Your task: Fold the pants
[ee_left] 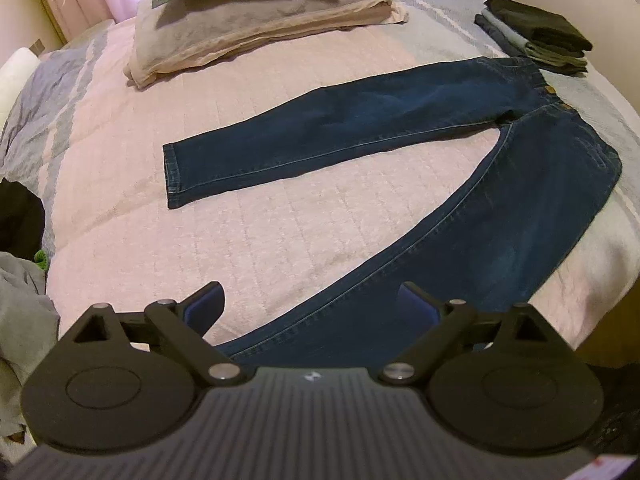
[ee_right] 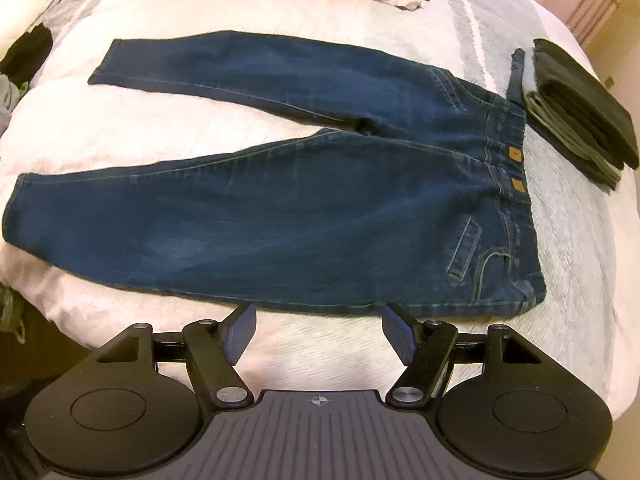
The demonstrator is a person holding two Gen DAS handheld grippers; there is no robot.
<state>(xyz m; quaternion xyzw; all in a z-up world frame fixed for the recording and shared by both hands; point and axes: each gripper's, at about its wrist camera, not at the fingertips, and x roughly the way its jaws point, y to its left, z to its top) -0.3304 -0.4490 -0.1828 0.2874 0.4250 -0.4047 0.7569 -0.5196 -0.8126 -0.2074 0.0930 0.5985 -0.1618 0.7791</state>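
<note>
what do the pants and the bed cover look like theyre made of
The pants look like dark blue denim: matte weave, faded patches on the legs, tan contrast stitching along seams and pockets, and small brown tabs at the waistband. The bed cover looks like a soft quilted cotton or similar fabric, pale pink and matte, with stitched lines forming a grid; the exact fibre cannot be told.

In the left wrist view, the near leg of the dark blue denim jeans [ee_left: 460, 248] runs under the left gripper [ee_left: 312, 304], hem hidden. A black fabric heap [ee_left: 20, 216] is cut off at the left edge.
</note>
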